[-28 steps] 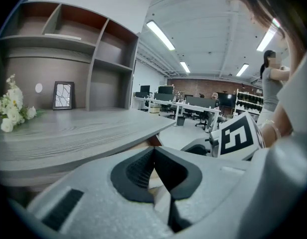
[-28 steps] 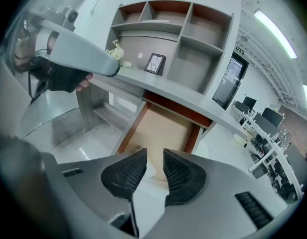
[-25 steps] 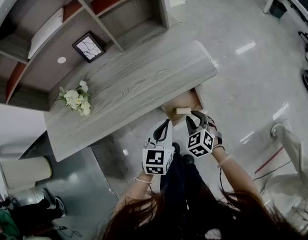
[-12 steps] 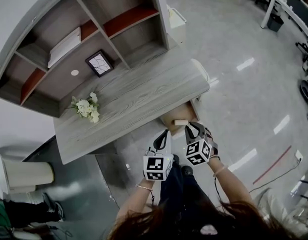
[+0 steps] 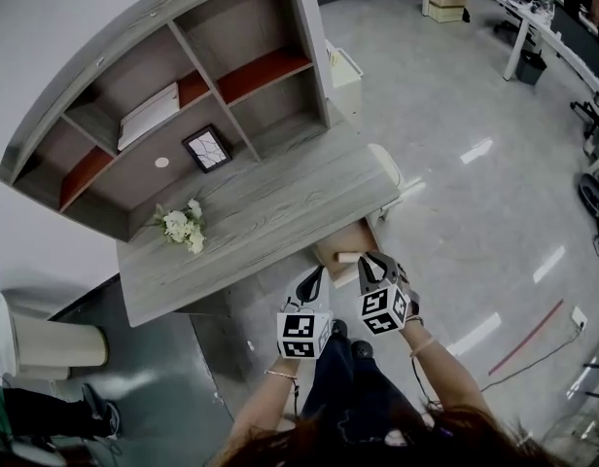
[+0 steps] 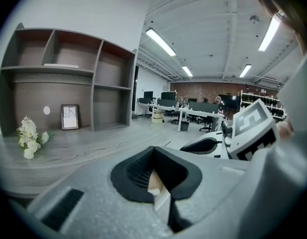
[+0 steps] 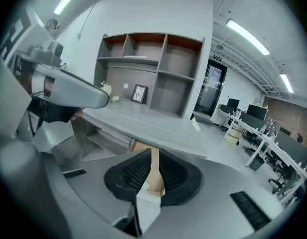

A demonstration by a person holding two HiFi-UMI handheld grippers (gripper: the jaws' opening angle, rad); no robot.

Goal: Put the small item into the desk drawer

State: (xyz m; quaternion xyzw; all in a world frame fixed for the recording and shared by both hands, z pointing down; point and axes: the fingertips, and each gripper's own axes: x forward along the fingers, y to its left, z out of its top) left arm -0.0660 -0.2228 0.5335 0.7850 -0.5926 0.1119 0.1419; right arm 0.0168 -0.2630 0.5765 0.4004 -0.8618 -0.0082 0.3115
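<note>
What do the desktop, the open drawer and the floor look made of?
Desktop: grey wood or wood-look laminate, matte; streaky grain shows. Open drawer: probably bare tan wood or board inside. Floor: hard, polished grey surface; it mirrors the ceiling lights.

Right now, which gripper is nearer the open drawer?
Right. Right gripper sits at the front of the drawer, fingers just closing on nothing; left gripper is farther left, over floor.
</note>
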